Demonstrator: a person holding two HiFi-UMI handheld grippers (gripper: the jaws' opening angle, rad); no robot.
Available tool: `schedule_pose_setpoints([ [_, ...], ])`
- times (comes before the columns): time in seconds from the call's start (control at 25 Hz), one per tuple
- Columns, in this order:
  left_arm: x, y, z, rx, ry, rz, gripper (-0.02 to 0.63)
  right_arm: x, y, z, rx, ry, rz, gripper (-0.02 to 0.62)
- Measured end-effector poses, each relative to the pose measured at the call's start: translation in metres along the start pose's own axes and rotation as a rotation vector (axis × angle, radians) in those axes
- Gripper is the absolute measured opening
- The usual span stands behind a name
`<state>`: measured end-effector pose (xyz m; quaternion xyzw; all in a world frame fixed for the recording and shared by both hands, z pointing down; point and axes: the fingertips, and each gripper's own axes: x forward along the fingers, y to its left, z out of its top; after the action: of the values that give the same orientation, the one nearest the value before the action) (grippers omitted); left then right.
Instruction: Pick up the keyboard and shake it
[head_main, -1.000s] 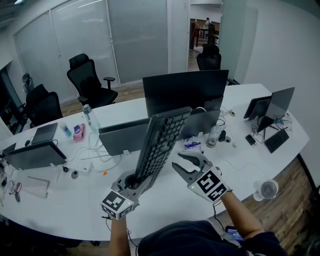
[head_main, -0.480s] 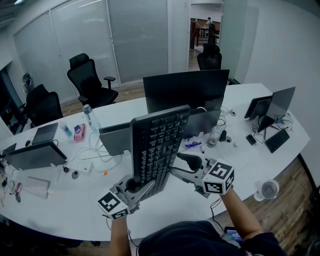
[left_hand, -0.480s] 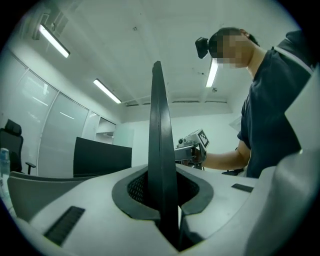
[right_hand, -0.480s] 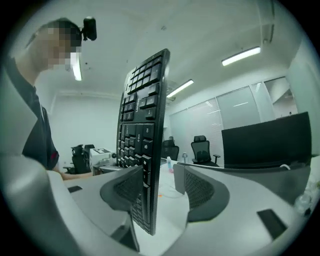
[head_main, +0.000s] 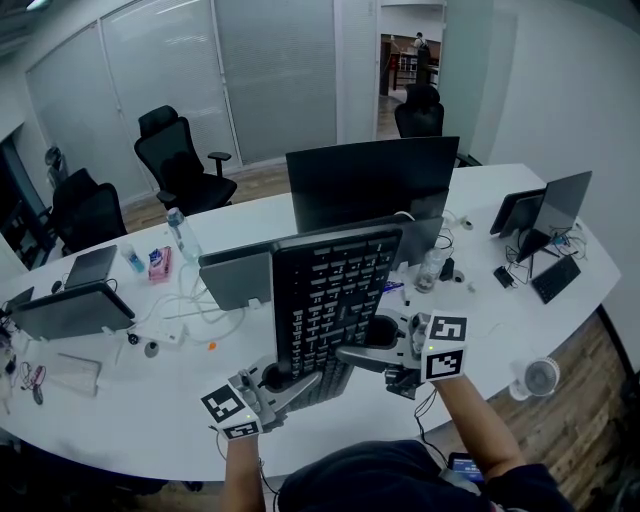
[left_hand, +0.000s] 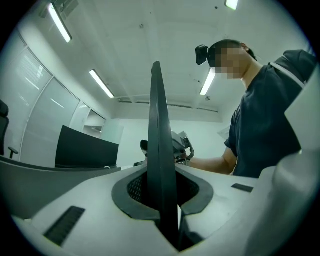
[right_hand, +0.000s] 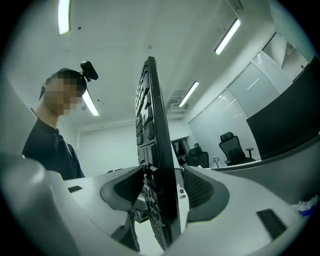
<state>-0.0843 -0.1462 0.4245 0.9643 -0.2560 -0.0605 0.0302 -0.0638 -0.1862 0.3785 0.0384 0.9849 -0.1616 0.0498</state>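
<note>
Keyboard (head_main: 335, 300): off the desk (head_main: 120, 400), raised on end above the desk's near edge, with the key side turned toward the person. Its upper end stands in front of the dark monitor (head_main: 370, 180).

Left gripper (head_main: 290, 380): we see its jaws fully closed on the keyboard's lower end. In the left gripper view the board rises edge-on from between the pads, which press on both faces.

Right gripper (head_main: 365, 342): it sits at the keyboard's right edge, about halfway up. Its jaws have just been opening and now stand wide apart. In the right gripper view the board runs between them, with a gap showing on the back face, so we log no grip here. The left gripper alone carries the keyboard.

Surroundings: a grey screen back (head_main: 235, 280) stands just left of the keyboard. A bottle (head_main: 180, 235) stands toward the desk's far left edge. A small fan (head_main: 540, 378) sits at the near right edge. Black chairs (head_main: 175, 160) stand beyond the desk.
</note>
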Motion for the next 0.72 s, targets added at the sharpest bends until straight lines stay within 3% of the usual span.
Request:
schedule_pose_setpoints([
  [0.36,0.011,-0.017,-0.012,-0.091,-0.036,-0.060,0.078,0.006,0.015,-0.011,0.027,-0.002,0.092,0.235],
  [0.56,0.012,-0.019,-0.019,-0.126,-0.028,-0.072,0.078,0.008,0.024,-0.017,0.010,0.012,0.123,0.136],
  [0.72,0.014,-0.022,-0.023,-0.166,-0.050,-0.092,0.078,0.006,0.024,-0.020,0.025,0.015,0.125,0.114],
])
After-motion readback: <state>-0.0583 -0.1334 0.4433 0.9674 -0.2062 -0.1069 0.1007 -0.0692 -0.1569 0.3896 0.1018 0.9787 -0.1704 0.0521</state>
